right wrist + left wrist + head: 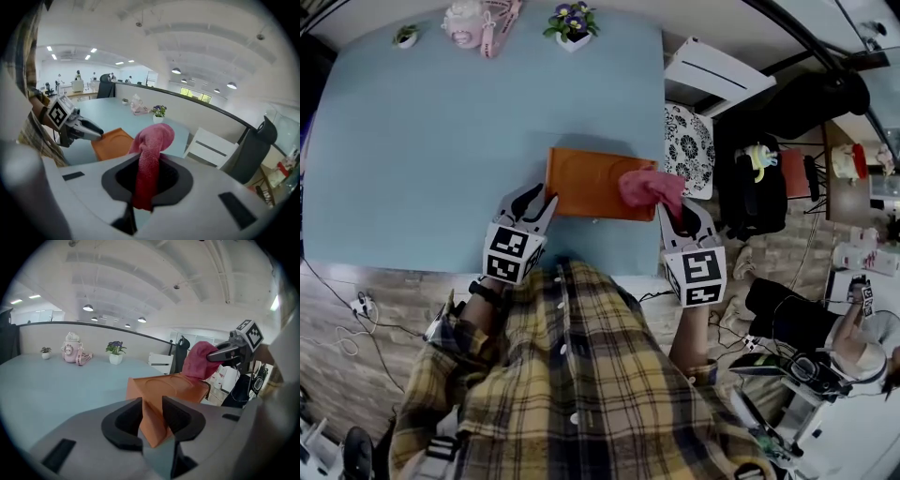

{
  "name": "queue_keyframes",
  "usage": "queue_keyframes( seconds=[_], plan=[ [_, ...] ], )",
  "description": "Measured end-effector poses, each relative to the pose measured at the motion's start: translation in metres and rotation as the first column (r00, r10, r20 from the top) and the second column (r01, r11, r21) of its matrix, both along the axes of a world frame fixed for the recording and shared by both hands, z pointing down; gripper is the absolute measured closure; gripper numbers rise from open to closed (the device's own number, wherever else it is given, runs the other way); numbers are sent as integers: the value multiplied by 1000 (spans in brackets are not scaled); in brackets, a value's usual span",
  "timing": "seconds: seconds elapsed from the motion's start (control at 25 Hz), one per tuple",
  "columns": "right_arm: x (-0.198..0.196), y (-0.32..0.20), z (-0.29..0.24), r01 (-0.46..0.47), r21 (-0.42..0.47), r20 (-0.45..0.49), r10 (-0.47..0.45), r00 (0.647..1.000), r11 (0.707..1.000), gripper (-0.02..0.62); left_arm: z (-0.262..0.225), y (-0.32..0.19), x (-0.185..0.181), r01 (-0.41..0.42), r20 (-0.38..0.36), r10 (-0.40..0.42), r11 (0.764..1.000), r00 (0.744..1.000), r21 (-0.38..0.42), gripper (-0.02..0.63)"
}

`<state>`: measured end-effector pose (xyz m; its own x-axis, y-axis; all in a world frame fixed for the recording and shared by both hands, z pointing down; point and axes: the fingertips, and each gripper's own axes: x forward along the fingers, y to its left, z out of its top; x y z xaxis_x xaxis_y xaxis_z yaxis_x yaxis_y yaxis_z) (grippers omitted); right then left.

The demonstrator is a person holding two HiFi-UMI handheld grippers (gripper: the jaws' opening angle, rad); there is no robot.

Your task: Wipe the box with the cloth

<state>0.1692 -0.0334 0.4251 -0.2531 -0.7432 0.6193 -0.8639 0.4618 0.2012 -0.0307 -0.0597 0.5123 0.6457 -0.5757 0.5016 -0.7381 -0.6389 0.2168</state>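
Note:
An orange box [586, 181] lies flat on the light blue table [431, 150], close to its near right corner. My left gripper [541, 201] is shut on the box's near left corner; in the left gripper view both fingers [126, 420] press the orange box [173, 387] between them. My right gripper [680, 214] is shut on a pink cloth [652, 187], which hangs bunched over the box's right end. In the right gripper view the cloth [152, 140] rises out of the jaws, with the box [112, 143] and the left gripper [91, 130] behind it.
A pink bottle [469, 23] and two small potted plants [572, 21] [406, 36] stand along the table's far edge. Off the right edge are a white chair [712, 73], a patterned cushion [687, 150] and a black bag [759, 192].

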Motion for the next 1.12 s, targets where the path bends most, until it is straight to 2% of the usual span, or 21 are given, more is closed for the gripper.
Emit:
queue_keyframes(
  seconds=[0.12,0.28,0.44,0.56,0.8,0.88,1.12],
  plan=[
    [-34,1,-6,60,0,115,-60,992,998,549,1,9,2,-21,6,21,1000,1000,-9,477],
    [-89,3,1,181,-20,252,-170,953,983,549,2,12,3,-22,9,22,1000,1000,-11,477],
    [-132,7,19,295,-66,279,-266,923,953,549,6,15,1,-26,18,27,999,999,-18,499],
    [-152,6,38,335,-117,313,-286,906,935,549,8,16,0,-16,6,16,1000,1000,-18,499],
    [-166,1,67,334,-180,303,-270,914,925,549,9,17,0,-11,-43,10,1000,999,-24,495],
    [-167,0,77,324,-197,273,-266,924,925,549,9,16,-1,-9,-59,7,1000,998,-29,495],
    [-164,3,89,332,-186,198,-295,935,925,551,10,15,-2,-16,-70,13,999,997,-34,493]
  ],
)
